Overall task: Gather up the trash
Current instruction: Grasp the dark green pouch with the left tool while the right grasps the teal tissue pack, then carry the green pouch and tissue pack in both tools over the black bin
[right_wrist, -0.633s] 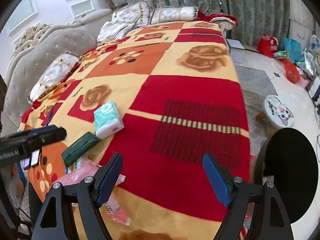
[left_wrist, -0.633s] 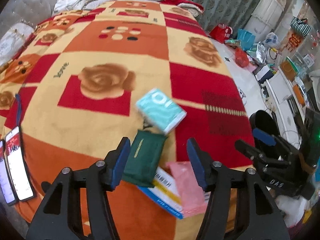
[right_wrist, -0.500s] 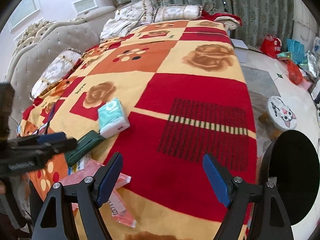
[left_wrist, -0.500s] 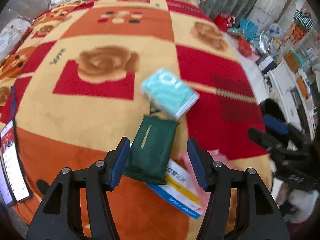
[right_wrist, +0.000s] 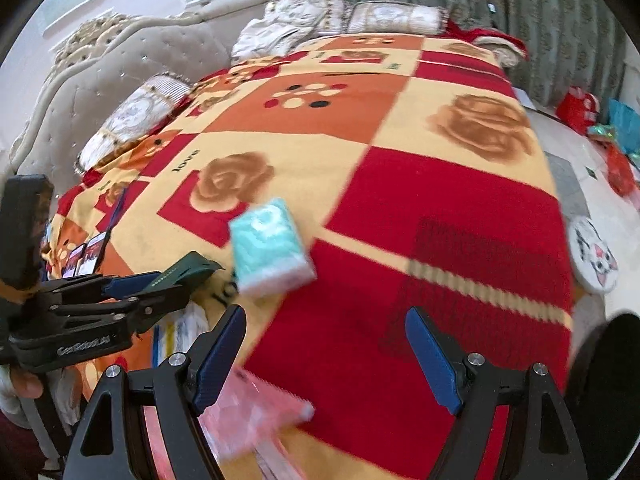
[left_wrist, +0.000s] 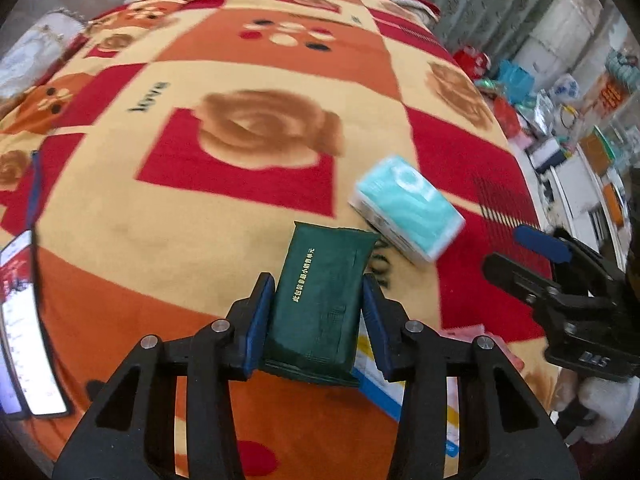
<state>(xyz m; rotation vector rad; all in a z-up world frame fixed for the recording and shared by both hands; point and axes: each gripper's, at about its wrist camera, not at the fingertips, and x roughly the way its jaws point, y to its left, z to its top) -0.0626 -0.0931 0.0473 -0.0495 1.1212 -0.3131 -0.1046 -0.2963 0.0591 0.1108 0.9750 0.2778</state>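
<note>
On the patterned blanket [left_wrist: 120, 216] lies a dark green packet [left_wrist: 320, 280], and my left gripper [left_wrist: 318, 308] is closing on it, both blue pads touching its long sides. In the right wrist view that left gripper [right_wrist: 172, 286] has the green packet [right_wrist: 188, 266] sticking out of it. A teal tissue pack [left_wrist: 408, 208] [right_wrist: 272, 248] lies just beyond. A blue and yellow box [left_wrist: 376, 388] and a pink packet [left_wrist: 472, 332] [right_wrist: 248, 412] lie near the bed's edge. My right gripper [right_wrist: 326, 356] [left_wrist: 516, 254] stands open over the red blanket, holding nothing.
Two phones [left_wrist: 24, 320] [right_wrist: 88, 256] lie at the blanket's left edge. A black round bin [right_wrist: 612, 380] and a cat-face stool [right_wrist: 594, 256] stand on the floor to the right. Pillows and a padded headboard [right_wrist: 100, 76] close the far end.
My left gripper moved forward over the green packet and its jaws narrowed onto the packet's sides. The right gripper shifted closer, bringing the pink packet beside its left finger.
</note>
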